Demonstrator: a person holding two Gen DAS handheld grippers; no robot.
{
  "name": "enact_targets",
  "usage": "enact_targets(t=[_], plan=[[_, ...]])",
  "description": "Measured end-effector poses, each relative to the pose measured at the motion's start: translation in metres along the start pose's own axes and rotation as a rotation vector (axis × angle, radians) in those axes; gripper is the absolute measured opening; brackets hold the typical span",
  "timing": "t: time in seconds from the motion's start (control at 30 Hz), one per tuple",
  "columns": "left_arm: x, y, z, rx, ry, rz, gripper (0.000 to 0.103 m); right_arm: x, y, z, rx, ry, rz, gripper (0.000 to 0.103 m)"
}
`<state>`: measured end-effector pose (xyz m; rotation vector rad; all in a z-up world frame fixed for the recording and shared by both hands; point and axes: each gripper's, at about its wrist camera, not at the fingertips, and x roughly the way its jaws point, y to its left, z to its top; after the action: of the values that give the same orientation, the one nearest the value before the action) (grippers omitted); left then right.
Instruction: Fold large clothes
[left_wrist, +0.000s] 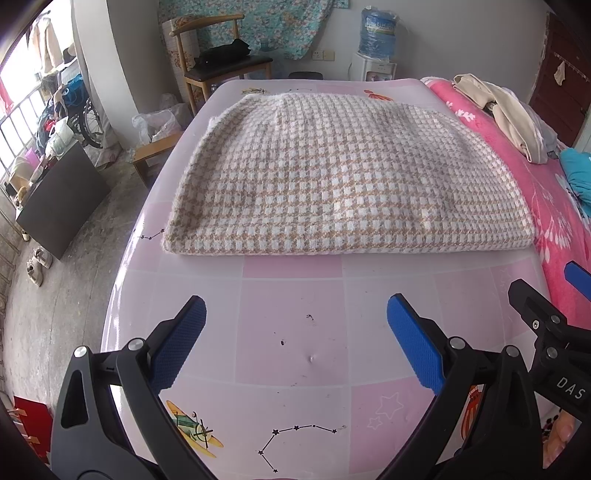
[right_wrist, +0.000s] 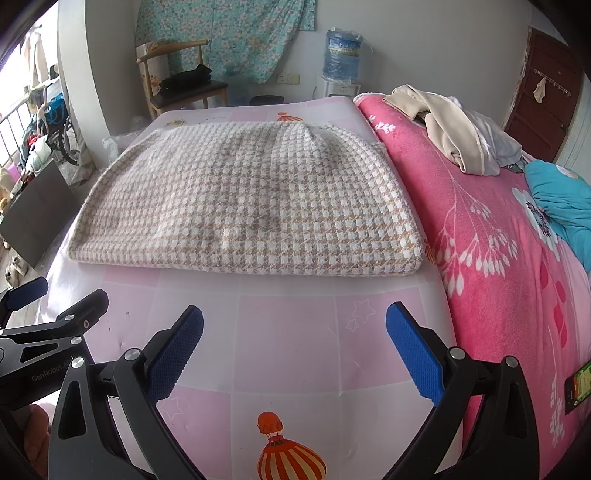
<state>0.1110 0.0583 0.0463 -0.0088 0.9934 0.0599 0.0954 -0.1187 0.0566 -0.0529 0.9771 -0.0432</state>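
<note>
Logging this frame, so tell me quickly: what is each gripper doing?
Left gripper: open, holding nothing, short of the folded checked garment.
Right gripper: open, holding nothing.

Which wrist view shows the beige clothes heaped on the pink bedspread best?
The right wrist view: the beige clothes lie well inside the frame, with the white piece beside them visible. In the left wrist view the same heap sits near the right edge, smaller and more distorted.

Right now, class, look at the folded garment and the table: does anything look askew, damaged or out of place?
Mostly tidy. The folded houndstooth garment lies flat and squared on the pink table cover. The one oddity is a few dark specks and a small dent in the cover near the left gripper. Both grippers' jaws are open and empty.
</note>
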Motion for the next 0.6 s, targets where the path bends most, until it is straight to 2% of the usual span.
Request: enact_targets(t=[0.6], plan=[[-0.0007,-0.0003,-0.0002,0.0,0.0,0.001,0.095,0.0011,-0.0024,-0.0004,0.0,0.002,-0.002,0.097]])
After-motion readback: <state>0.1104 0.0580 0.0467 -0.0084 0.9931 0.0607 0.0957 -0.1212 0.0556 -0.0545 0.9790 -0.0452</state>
